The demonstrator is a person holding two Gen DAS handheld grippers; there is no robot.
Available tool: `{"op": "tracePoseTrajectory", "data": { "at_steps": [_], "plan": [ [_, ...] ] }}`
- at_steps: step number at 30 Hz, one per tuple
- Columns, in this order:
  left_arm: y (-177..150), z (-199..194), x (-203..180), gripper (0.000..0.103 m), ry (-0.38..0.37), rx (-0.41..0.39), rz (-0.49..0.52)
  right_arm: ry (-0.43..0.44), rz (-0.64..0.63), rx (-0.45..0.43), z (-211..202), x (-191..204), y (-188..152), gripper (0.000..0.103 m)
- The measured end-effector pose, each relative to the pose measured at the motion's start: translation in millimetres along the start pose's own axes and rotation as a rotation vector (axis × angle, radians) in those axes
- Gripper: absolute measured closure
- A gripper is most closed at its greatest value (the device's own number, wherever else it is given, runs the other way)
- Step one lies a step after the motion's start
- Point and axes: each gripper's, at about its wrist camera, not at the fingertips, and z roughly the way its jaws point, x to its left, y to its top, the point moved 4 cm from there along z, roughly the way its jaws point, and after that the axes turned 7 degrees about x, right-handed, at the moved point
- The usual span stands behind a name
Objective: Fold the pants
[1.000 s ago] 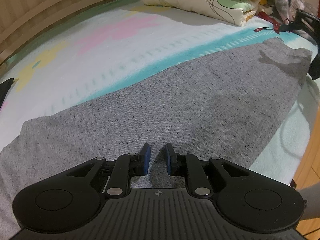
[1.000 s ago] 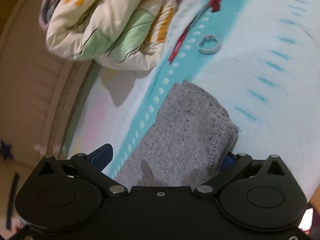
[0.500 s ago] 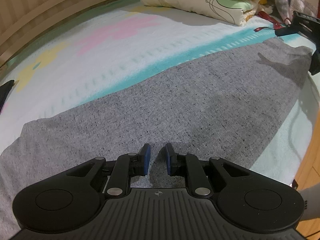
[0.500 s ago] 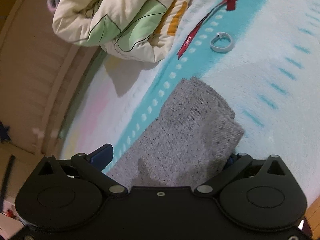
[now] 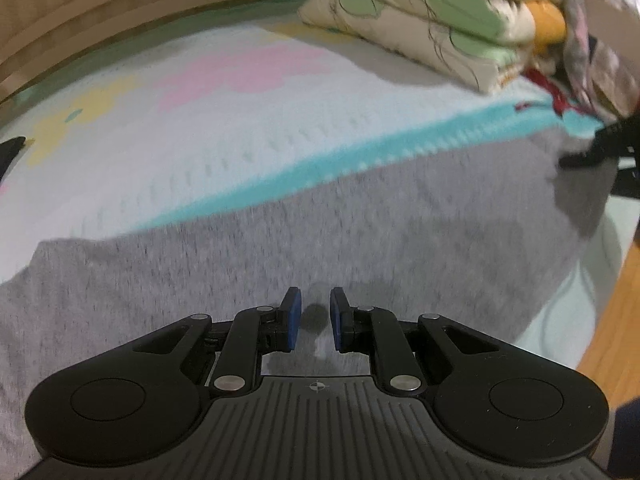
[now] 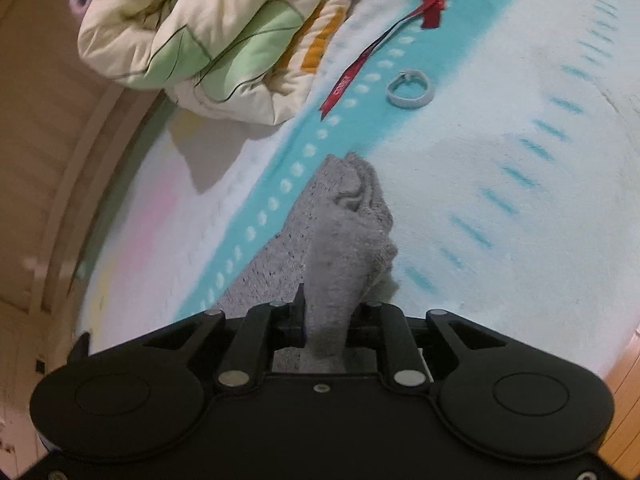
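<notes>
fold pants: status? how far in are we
Early. Done: the grey pants lie spread flat along the bed. In hand: the right gripper is shut on a bunched end of the pants, and the left gripper sits low over the fabric with a narrow gap between its pads; whether it pinches cloth is unclear. Left: no fold is laid over yet, so the folding itself remains.

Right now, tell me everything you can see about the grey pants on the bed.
The grey pants are a speckled, heathered knit that looks soft. They lie spread flat across the pastel bed cover, along its teal stripe. One end is bunched and pinched in the right gripper, which is shut on the fabric. The left gripper sits over the cloth, jaws slightly apart, with nothing visibly clamped.
</notes>
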Motion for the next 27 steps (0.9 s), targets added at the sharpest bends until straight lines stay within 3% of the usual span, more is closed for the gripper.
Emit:
{"op": "tracePoseTrajectory", "data": {
  "at_steps": [4, 7, 8, 11, 13, 16, 20, 23, 27],
  "plan": [
    [12.3, 4.8, -14.8, 0.087, -0.042, -0.016, 0.006, -0.018, -0.036, -0.022, -10.9, 16.2, 2.2, 0.079],
    [5.5, 28.4, -27.1, 0.087, -0.076, 0.103, 0.068, -0.011, -0.069, -0.049, -23.4, 38.6, 2.0, 0.079],
    [3.4, 27.8, -25.4, 0.087, -0.076, 0.071, 0.048, -0.016, -0.093, -0.057, -28.3, 50.0, 0.9, 0.079],
    [5.6, 22.5, -9.6, 0.087, -0.108, 0.100, -0.044, 0.005, -0.202, -0.083, -43.6, 95.8, -9.3, 0.079],
    [7.7, 11.4, 11.0, 0.087, -0.091, 0.069, -0.115, 0.042, -0.307, -0.091, -52.0, 134.8, -23.6, 0.079],
    [6.8, -7.7, 54.0, 0.087, 0.003, 0.019, -0.214, 0.128, -0.452, -0.077, -58.9, 190.0, -56.7, 0.079],
    [-3.5, -28.0, 109.4, 0.087, 0.082, -0.011, -0.324, 0.217, -0.592, 0.013, -43.9, 251.2, -113.7, 0.079],
    [-16.9, -36.4, 149.7, 0.087, 0.107, -0.015, -0.435, 0.223, -0.679, 0.092, -18.2, 282.3, -157.7, 0.079],
    [-35.1, -41.2, 189.0, 0.087, 0.130, -0.010, -0.530, 0.152, -0.777, 0.189, 27.4, 303.9, -212.1, 0.079]
  ]
}}
